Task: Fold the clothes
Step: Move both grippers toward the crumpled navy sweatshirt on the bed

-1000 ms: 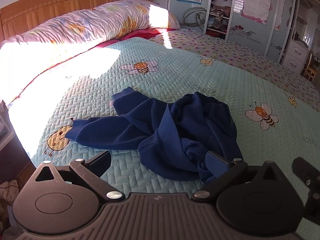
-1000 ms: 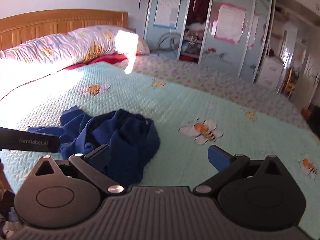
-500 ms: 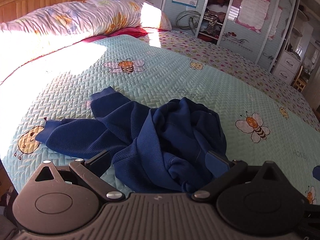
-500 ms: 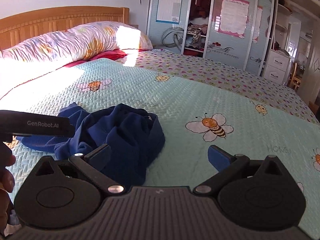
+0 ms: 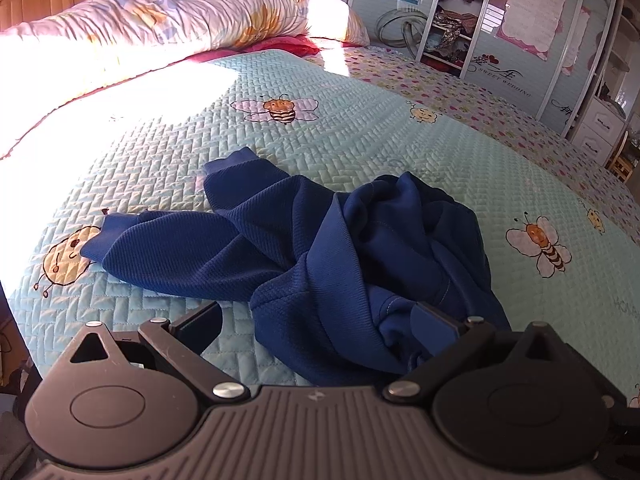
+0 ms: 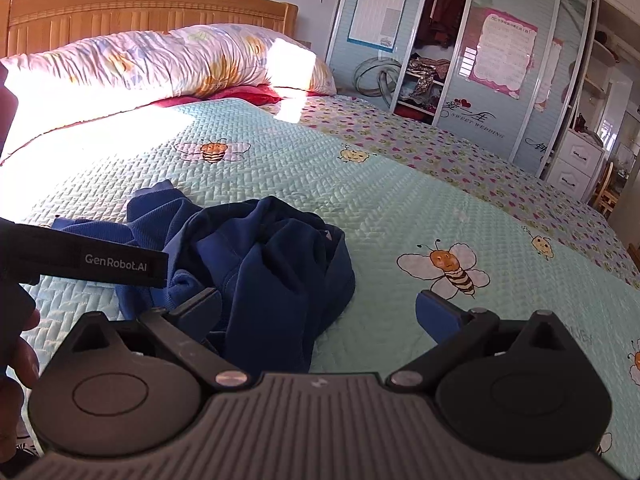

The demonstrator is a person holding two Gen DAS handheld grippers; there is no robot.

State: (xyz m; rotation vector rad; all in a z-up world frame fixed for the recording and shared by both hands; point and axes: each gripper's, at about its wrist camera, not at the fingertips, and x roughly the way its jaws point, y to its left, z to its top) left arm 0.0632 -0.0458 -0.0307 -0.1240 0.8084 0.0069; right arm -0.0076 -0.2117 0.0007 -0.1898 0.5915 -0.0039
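a crumpled blue sweatshirt (image 5: 340, 248) lies unfolded on the bed's mint quilted bedspread (image 5: 360, 140), both sleeves trailing toward the sunlit side. left gripper (image 5: 316, 320): jaws spread wide, holding nothing, just above the garment's near edge. right gripper (image 6: 320, 312): jaws spread wide, holding nothing, low beside the heap's near right side. a floral duvet (image 6: 168, 60) lies rolled against the wooden headboard (image 6: 140, 12).

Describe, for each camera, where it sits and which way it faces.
Left wrist: on the left hand-held gripper, low over the bed, facing the crumpled blue sweatshirt; only its open fingers show.
Right wrist: on the right hand-held gripper, facing the headboard; a hand shows at left.
Shared: sweatshirt, bee bedspread, wardrobe.
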